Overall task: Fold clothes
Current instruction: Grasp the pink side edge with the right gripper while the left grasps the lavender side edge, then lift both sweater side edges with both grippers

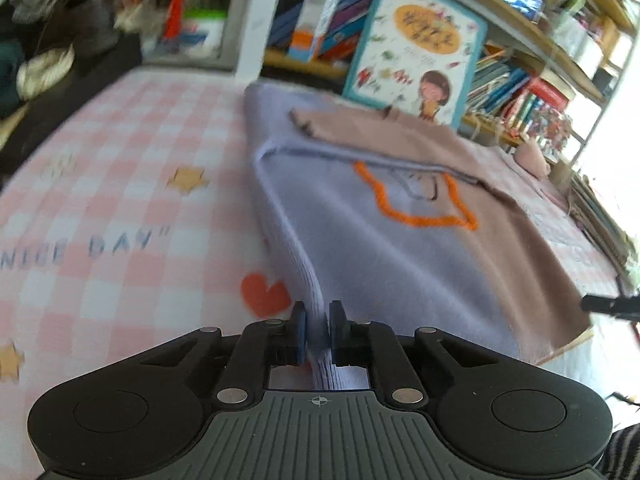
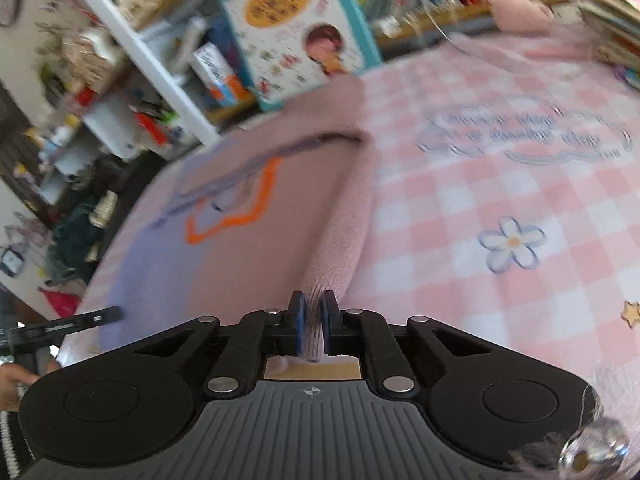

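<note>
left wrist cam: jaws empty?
No, the left gripper is pinching the near hem of the lavender and mauve knit sweater.

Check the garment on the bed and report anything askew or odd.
Nothing damaged. The sweater lies partly folded on the checked sheet, its orange motif half covered by the upper fold. Left tool and right tool each pinch a near edge.
</note>
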